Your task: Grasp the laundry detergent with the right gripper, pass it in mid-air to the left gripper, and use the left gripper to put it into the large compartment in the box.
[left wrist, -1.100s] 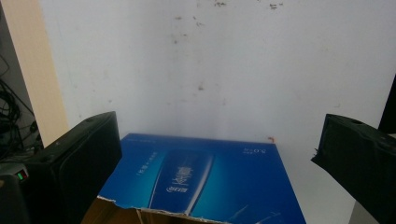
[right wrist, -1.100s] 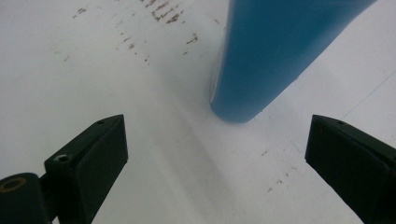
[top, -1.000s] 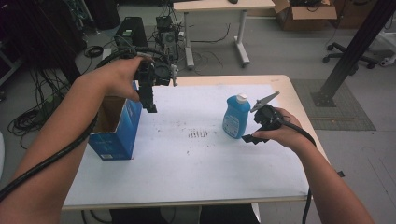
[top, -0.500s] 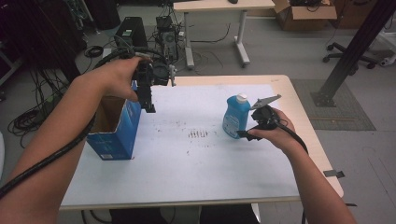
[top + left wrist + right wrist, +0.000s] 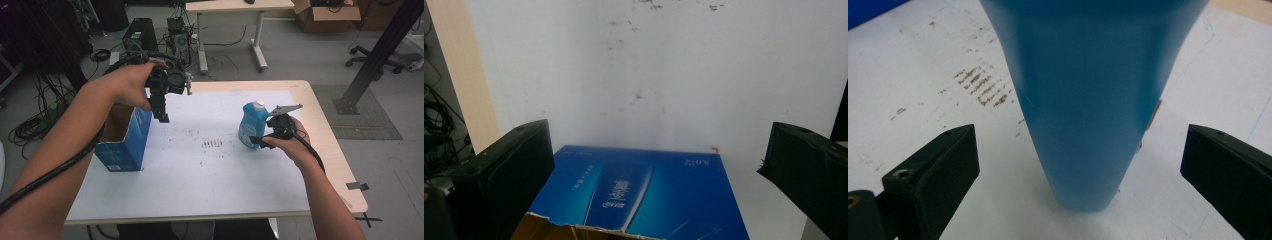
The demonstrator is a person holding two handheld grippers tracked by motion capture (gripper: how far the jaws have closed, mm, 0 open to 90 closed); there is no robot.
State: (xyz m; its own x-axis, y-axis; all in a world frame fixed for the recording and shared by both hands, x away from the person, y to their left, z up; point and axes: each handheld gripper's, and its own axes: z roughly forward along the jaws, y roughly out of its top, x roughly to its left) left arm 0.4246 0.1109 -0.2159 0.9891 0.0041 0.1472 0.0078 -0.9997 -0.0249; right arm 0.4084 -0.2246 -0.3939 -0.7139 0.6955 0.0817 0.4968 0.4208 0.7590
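Note:
A blue plastic bottle (image 5: pixel 251 124) with a white cap stands upright on the white table top (image 5: pixel 210 185), right of centre. My right gripper (image 5: pixel 256 141) is low beside its base, open. In the right gripper view the bottle (image 5: pixel 1083 100) rises between the two spread jaws of the right gripper (image 5: pixel 1080 145), with a gap on each side. An open blue cardboard box (image 5: pixel 124 137) stands at the table's left. My left gripper (image 5: pixel 163 116) hangs pointing down just right of the box, above the table. In its own view the left gripper (image 5: pixel 659 145) is open over the box's printed blue side (image 5: pixel 639 192).
Dark scuff marks (image 5: pixel 214 144) lie on the table top between box and bottle. The wooden table edge (image 5: pixel 330 135) runs along the right side. Cables, a second desk (image 5: pixel 235 6) and a chair base (image 5: pixel 372 60) are on the floor beyond.
My right gripper has edged a little left, closer around the bottle's base. The left gripper has stayed almost where it was.

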